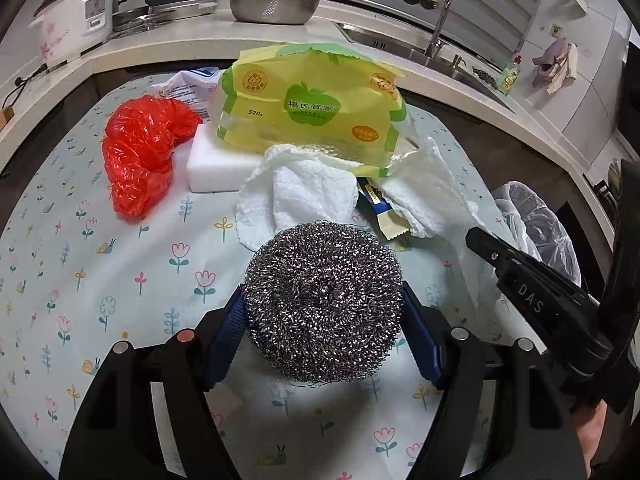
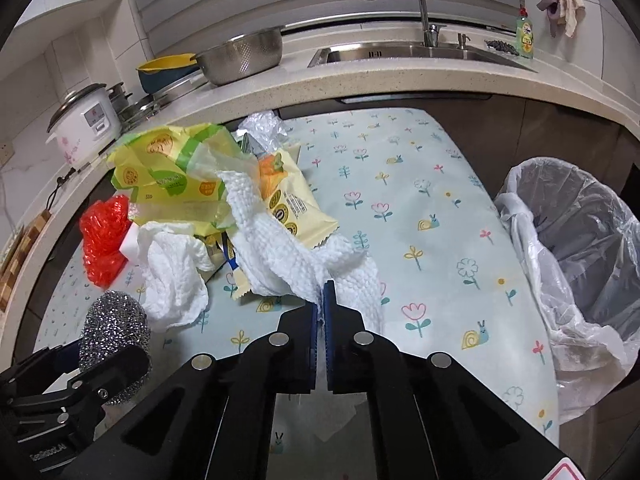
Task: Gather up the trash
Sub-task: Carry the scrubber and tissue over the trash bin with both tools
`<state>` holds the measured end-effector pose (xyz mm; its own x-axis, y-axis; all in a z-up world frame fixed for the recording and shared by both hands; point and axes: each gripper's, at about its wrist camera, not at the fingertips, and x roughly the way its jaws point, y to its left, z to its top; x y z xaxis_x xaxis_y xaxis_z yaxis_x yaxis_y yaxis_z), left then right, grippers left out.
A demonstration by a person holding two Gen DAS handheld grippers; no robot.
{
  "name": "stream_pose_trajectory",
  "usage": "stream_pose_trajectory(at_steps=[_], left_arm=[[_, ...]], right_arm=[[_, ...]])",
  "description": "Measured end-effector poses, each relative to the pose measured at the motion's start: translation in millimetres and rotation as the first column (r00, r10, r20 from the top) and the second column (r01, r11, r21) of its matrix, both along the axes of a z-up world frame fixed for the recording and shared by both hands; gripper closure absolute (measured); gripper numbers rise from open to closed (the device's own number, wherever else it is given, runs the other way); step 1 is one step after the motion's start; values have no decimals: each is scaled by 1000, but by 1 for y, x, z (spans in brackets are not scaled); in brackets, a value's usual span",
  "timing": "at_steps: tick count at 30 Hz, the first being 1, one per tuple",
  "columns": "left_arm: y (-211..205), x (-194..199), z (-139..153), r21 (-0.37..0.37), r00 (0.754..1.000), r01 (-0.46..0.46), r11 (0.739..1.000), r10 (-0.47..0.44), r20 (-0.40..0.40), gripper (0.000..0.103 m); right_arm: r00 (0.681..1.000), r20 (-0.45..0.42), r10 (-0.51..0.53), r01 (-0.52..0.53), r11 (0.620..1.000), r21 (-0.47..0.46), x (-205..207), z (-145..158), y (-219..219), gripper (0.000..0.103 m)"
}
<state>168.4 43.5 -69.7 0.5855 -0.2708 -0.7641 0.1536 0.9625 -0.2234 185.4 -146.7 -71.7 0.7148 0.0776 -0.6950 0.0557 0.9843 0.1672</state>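
A round steel wool scrubber (image 1: 324, 300) sits between the blue pads of my left gripper (image 1: 325, 314), which is shut on it just above the floral tablecloth (image 1: 120, 280). My right gripper (image 2: 322, 294) is shut on a corner of a white paper towel (image 2: 280, 248) that trails back into the trash pile. The pile holds a yellow-green tissue wrapper (image 1: 312, 112), a second crumpled paper towel (image 1: 304, 192), a red plastic bag (image 1: 140, 156), a white sponge block (image 1: 216, 164) and a yellow snack wrapper (image 2: 292, 204). The scrubber (image 2: 114, 332) also shows at the lower left of the right wrist view.
A bin with a clear liner (image 2: 580, 240) stands off the table's right edge. Behind the table runs a counter (image 2: 360, 80) with a steel colander (image 2: 244, 56), a rice cooker (image 2: 86, 124) and a sink with a tap (image 2: 424, 12). Bare tablecloth (image 2: 420, 200) lies between pile and bin.
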Motion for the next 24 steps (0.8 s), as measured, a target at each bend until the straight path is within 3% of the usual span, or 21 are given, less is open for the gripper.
stream_pose_trajectory(at_steps=[14,24], left_arm=[[-33,-35,42,-3,995,63,998,-63,76,34],[-69,-56,76,22,981,121,992,-123,151,34]], right_arm=[[980,193,-44,42,999,14,-57,92,-35,100],[960,260,-101,102,995,11,-89,125,-70,100]])
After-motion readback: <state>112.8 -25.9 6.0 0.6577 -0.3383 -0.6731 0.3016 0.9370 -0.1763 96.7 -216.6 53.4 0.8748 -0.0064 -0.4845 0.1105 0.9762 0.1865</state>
